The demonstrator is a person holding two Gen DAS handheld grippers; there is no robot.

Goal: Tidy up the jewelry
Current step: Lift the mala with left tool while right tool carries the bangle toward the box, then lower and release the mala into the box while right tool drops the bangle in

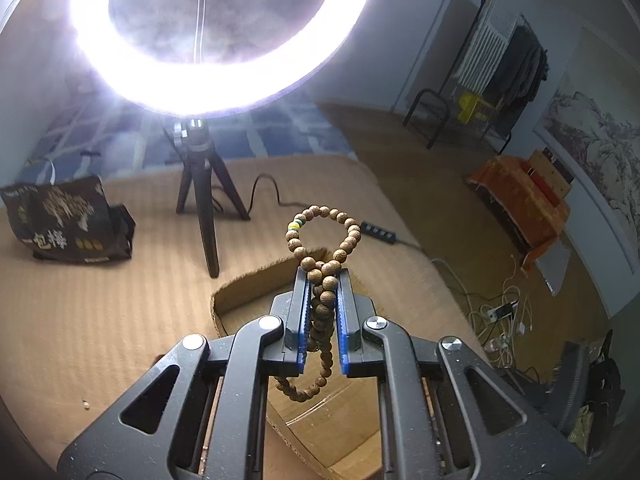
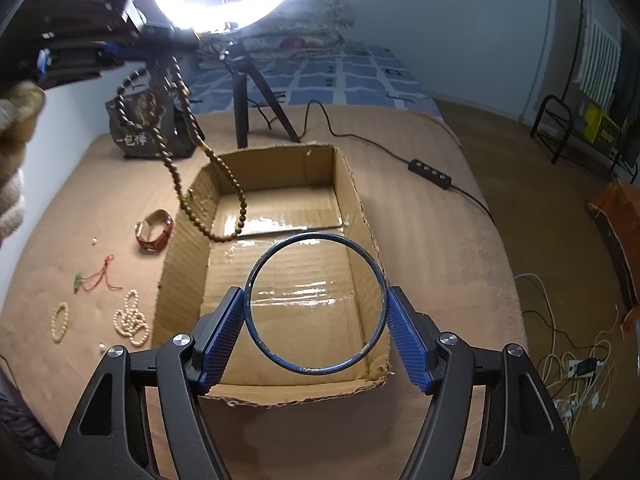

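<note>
My left gripper is shut on a long strand of brown wooden beads; one loop sticks out past the fingertips and another hangs behind the blue pads. In the right wrist view that strand dangles from the left gripper at the upper left, its lowest loop inside the open cardboard box. My right gripper is shut on a thin dark blue bangle, held flat across its width above the box's near half. Only the box's rim shows in the left wrist view.
A lit ring light on a black tripod stands behind the box, beside a dark printed bag. On the tan mat left of the box lie a brown-strapped watch, a red cord and pearl strands. A cable with a switch runs right.
</note>
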